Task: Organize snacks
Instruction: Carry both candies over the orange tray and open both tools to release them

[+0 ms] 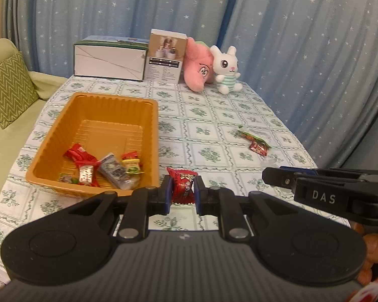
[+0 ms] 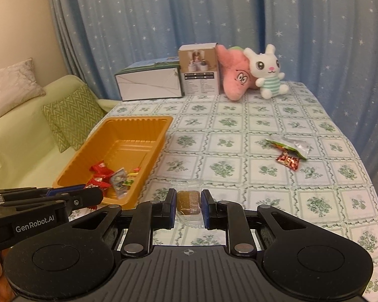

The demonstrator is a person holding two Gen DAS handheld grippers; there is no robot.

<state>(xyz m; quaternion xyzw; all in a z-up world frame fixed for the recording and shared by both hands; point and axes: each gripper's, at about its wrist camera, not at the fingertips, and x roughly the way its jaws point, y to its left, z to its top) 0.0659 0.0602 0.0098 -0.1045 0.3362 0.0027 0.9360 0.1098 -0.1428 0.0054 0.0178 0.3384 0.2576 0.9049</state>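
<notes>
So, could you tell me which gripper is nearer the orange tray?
Left. The left gripper sits beside the orange tray's near corner; the right gripper is farther right.

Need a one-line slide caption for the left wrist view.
Left tool grips a red candy beside the orange tray of snacks.

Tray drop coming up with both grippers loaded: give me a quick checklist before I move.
1. Left gripper shut on red candy: ok.
2. Right gripper shut on gold snack: ok.
3. Room in tray, far half bare: ok.
4. Either snack above tray yet: not ok, both are beside its near corner.
5. Table cleared: not ok, packets lie on the cloth.
6. Grippers apart from each other: cannot tell.
</notes>
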